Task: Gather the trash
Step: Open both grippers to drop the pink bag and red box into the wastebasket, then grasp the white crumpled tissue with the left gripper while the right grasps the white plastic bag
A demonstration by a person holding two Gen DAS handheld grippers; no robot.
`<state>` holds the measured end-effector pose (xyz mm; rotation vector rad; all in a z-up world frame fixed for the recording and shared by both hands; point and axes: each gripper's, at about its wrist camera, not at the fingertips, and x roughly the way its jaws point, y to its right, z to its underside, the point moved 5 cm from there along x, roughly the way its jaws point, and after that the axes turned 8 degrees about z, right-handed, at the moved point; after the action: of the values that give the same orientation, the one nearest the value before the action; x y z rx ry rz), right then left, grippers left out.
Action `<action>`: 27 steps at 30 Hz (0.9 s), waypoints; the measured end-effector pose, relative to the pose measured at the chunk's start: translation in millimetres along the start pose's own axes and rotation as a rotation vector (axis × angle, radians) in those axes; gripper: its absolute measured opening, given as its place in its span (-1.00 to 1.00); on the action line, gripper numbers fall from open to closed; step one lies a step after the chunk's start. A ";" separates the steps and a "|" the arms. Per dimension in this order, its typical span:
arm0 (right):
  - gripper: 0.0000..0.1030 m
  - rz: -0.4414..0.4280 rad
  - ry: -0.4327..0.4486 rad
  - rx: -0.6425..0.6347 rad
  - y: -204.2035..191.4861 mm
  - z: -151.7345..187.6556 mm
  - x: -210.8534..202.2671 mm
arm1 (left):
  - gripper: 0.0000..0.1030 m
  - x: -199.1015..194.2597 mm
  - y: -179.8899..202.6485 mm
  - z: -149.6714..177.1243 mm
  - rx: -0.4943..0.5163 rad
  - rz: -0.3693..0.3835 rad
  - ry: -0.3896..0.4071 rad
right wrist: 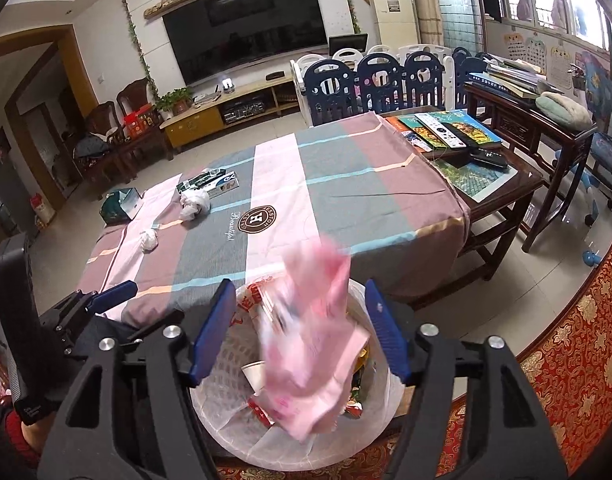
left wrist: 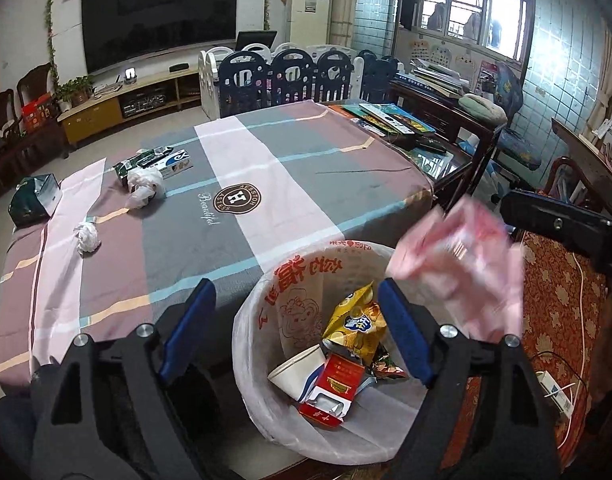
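Observation:
A white-lined trash bin (left wrist: 262, 312) (right wrist: 226, 412) stands at the table's near edge. It holds a yellow snack bag (left wrist: 355, 320), a paper cup (left wrist: 300, 370) and a red box (left wrist: 335, 384). A blurred pink wrapper (right wrist: 309, 332) (left wrist: 461, 264) is in the air over the bin, between my right gripper's (right wrist: 300, 328) open blue fingers and touching neither. My left gripper (left wrist: 298, 330) is open and empty over the bin's left rim. On the table lie a crumpled plastic bag (left wrist: 144, 186), a paper ball (left wrist: 86, 236), and green and blue boxes (left wrist: 154, 162).
The table has a striped cloth (left wrist: 266, 184). A green carton (left wrist: 34, 200) sits at its far left corner. Books and remotes (left wrist: 389, 120) lie on the glass side at the right. A red patterned sofa (right wrist: 577, 344) is at the right.

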<state>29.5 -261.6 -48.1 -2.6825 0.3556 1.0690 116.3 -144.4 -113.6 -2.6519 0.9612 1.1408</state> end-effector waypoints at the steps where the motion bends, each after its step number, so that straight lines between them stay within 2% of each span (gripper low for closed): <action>1: 0.32 -0.001 0.001 0.001 -0.2 -0.3 -0.2 | 0.62 0.1 -2.7 0.1 -0.011 -0.004 -0.001; 4: 0.33 0.000 -0.003 0.004 -0.1 0.0 1.7 | 0.62 -1.0 -14.7 -0.7 -0.021 -0.028 0.008; 5: 0.33 -0.001 -0.005 0.008 -0.2 0.7 2.9 | 0.62 -3.7 -22.3 -2.9 -0.008 -0.057 0.024; 6: 0.33 -0.004 -0.008 0.016 -0.4 1.3 4.5 | 0.62 -9.3 -37.2 -5.8 0.010 -0.126 0.062; 8: 0.34 -0.013 -0.020 0.023 -2.1 2.5 10.4 | 0.62 -13.9 -72.0 -9.4 -0.007 -0.216 0.086; 10: 0.34 -0.012 -0.033 0.017 -6.1 3.8 18.7 | 0.62 -12.6 -116.0 -12.0 -0.100 -0.255 0.081; 13: 0.34 -0.017 -0.067 0.010 -15.5 6.0 36.4 | 0.62 -3.6 -199.1 -6.5 -0.314 -0.305 0.060; 15: 0.34 -0.027 -0.095 -0.001 -24.6 7.8 51.1 | 0.62 10.9 -247.1 -1.9 -0.425 -0.311 0.018; 17: 0.34 -0.030 -0.128 -0.021 -36.1 8.6 70.1 | 0.62 24.4 -275.4 0.0 -0.466 -0.315 -0.005; 22: 0.34 -0.078 -0.206 -0.028 -70.4 -3.0 130.4 | 0.62 75.4 -321.8 -8.9 -0.481 -0.318 -0.058; 27: 0.34 -0.139 -0.182 -0.059 -125.2 -44.5 188.6 | 0.60 125.9 -346.5 -21.0 -0.447 -0.323 -0.116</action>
<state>229.2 -182.8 -132.6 -2.5890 0.1046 1.2860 398.0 60.1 -236.6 -2.8755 0.2597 1.5464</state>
